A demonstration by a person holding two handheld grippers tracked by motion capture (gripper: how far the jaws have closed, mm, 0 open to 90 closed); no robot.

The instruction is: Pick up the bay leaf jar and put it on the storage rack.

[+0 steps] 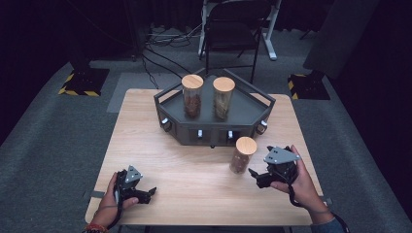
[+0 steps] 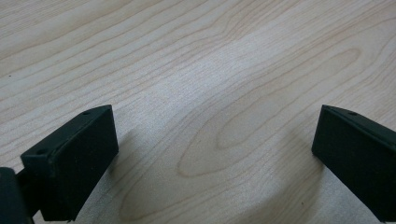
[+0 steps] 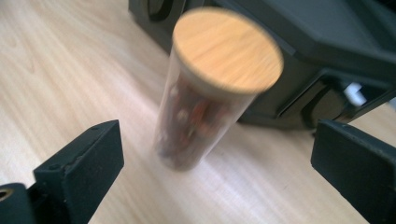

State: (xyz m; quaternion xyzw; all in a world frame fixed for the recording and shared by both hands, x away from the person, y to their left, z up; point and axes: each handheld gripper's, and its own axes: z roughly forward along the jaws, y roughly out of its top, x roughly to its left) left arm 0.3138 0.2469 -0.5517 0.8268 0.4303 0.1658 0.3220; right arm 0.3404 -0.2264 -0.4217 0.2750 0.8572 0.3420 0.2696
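since the jar (image 1: 242, 155) stood alone on the table (image 1: 145, 131) just short of the tray (image 1: 167, 97), lined up right gripper (image 1: 257, 175), jaws spread wide, for a grab; parked left gripper (image 1: 145, 193) idle, spread too.

Dark studio, cables (image 1: 160, 41), hazard-taped bases (image 1: 83, 81)

The person's left hand (image 1: 112, 198) is holding the left gripper (image 1: 145, 193) at the lower left of the high view, jaws spread wide, while the right hand (image 1: 301, 182) is holding the right gripper (image 1: 256, 176) at the lower right, likewise gaping.
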